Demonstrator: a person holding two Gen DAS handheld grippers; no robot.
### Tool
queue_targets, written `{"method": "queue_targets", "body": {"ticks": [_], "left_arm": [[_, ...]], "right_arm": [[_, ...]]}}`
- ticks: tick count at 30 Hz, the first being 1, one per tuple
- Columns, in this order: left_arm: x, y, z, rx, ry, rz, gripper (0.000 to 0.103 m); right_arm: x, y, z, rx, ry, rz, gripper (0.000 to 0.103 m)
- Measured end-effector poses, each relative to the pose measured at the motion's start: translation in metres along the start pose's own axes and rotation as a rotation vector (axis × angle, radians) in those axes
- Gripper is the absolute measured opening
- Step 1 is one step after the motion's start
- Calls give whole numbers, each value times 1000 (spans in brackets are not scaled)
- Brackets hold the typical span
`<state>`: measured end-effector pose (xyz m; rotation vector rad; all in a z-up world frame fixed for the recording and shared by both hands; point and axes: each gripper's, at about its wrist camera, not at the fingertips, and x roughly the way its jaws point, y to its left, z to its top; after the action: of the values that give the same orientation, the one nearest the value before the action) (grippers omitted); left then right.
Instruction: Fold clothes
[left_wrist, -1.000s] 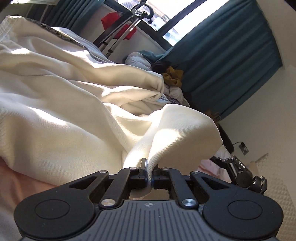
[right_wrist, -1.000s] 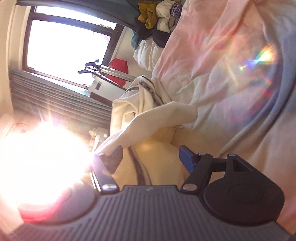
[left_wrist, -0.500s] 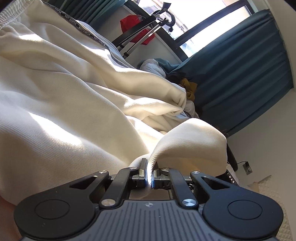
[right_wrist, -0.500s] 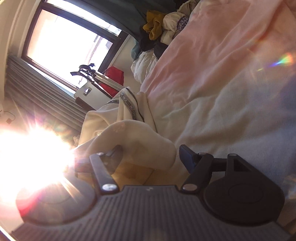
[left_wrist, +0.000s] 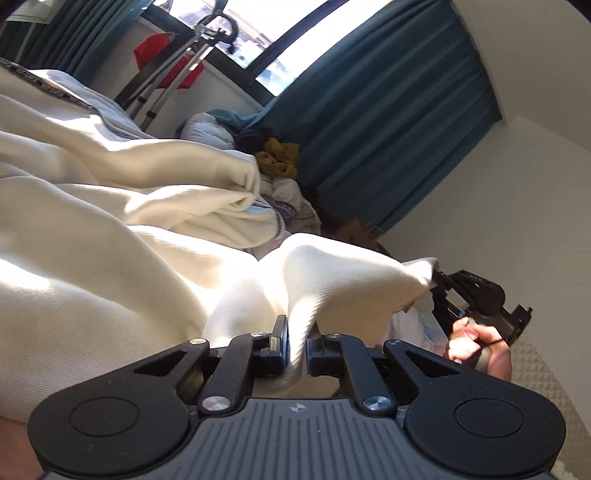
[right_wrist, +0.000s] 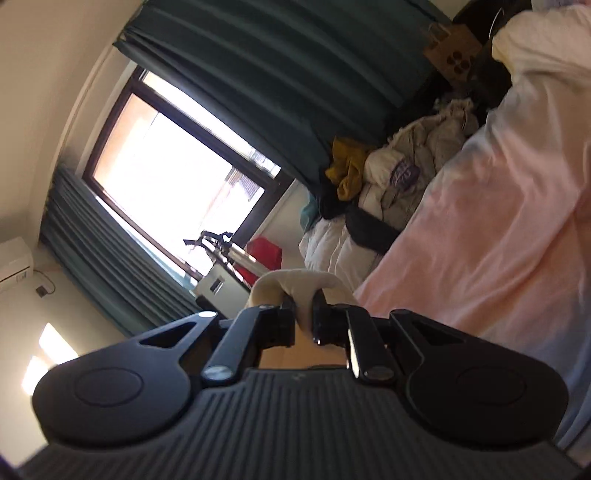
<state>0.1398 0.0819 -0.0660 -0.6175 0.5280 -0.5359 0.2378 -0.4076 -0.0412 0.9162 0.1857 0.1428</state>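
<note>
A cream knit garment (left_wrist: 110, 236) lies spread across the bed and fills the left of the left wrist view. My left gripper (left_wrist: 297, 341) is shut on a raised fold of it. The fold stretches right to my right gripper (left_wrist: 437, 275), seen at the far right with the hand holding it. In the right wrist view my right gripper (right_wrist: 303, 319) is shut on a bunched edge of the cream garment (right_wrist: 295, 282), lifted above the bed.
A pink bedsheet (right_wrist: 498, 229) covers the bed. A pile of other clothes (right_wrist: 391, 173) lies at its far end by teal curtains (left_wrist: 388, 122) and a window (right_wrist: 173, 158). A metal rack with a red item (left_wrist: 162, 59) stands beyond the bed.
My right gripper has closed on the cream garment's edge and lifted it away from the bed. My left gripper stays shut on its fold, which is now pulled taut toward the right gripper.
</note>
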Motion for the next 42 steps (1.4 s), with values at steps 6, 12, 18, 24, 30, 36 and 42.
{"method": "queue_targets", "body": {"ticks": [6, 12, 18, 24, 30, 36, 42], "left_arm": [[12, -36, -21, 126, 71, -90, 24], [36, -30, -33, 120, 127, -30, 24], [51, -12, -27, 84, 134, 19, 24], [48, -7, -24, 67, 128, 48, 24], [35, -8, -25, 65, 122, 72, 24], [23, -10, -25, 60, 112, 100, 25], [13, -9, -23, 36, 71, 95, 27]], "right_arm": [[-21, -20, 72, -91, -104, -138, 12], [-30, -93, 91, -96, -126, -300, 13], [-28, -157, 83, 11, -47, -418, 19], [-49, -143, 79, -10, -96, -485, 53], [-92, -134, 72, 76, -140, -526, 53], [-82, -154, 47, 119, 125, -606, 52], [-41, -150, 26, 119, 191, -390, 52]]}}
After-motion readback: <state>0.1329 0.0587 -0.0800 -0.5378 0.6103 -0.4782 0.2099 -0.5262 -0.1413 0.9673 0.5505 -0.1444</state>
